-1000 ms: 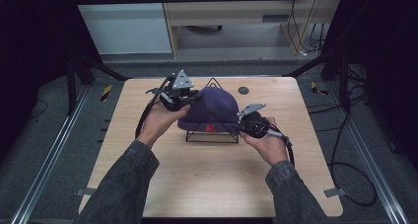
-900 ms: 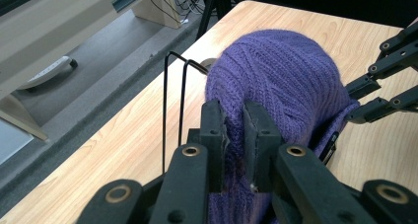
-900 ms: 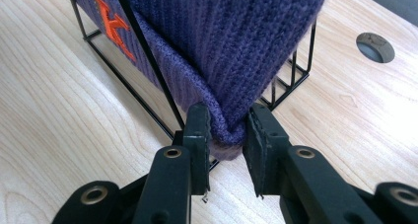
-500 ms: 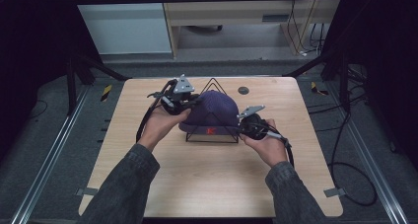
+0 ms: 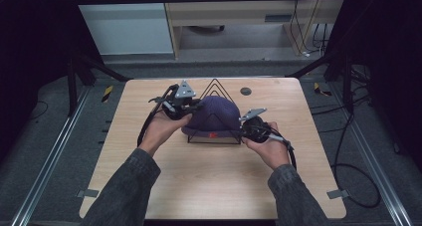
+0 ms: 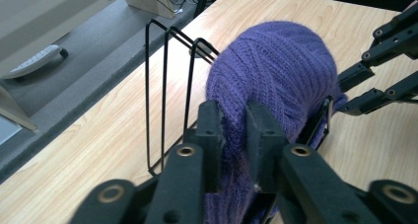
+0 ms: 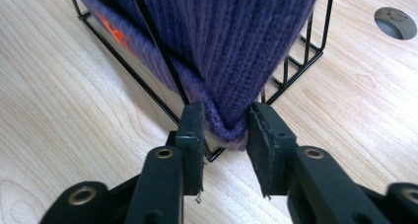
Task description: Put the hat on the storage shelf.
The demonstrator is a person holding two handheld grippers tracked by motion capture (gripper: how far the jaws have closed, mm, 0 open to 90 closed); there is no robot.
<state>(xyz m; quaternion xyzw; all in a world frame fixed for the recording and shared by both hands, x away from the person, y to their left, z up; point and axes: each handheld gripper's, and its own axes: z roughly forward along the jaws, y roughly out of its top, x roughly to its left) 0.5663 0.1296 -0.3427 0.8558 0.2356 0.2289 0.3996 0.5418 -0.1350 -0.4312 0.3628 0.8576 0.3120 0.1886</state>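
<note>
I have put the purple knitted hat [image 5: 214, 115] over the black wire rack [image 5: 213, 136], and it sits there like on a small tent, in the middle of the surface [image 5: 199, 186]. The main part of the work looks done to me: the hat covers the top of the rack and its brim hangs down near the base on both sides.

My left tool [image 6: 231, 123] is at the left side of the hat. Its jaws have just been opening, but in the left gripper view a fold of the knit is between the pads and they seem to touch it on both sides, so I judge it is not free yet. My right tool [image 7: 224, 123] is at the lower right corner of the hat. Its jaws have also just been opening, and there I see a small gap between the pads and the brim edge, which hangs between them without being pressed.

What is left, I think, is to open both tools fully and pull them away without dragging the knit.

Around it there is little. A dark round cap [image 5: 245, 91] lies in the surface behind the rack, well apart. The wires of the rack are just beside my right tool, so the jaws could catch on them when I draw back. The cables of the tools hang to the sides.
</note>
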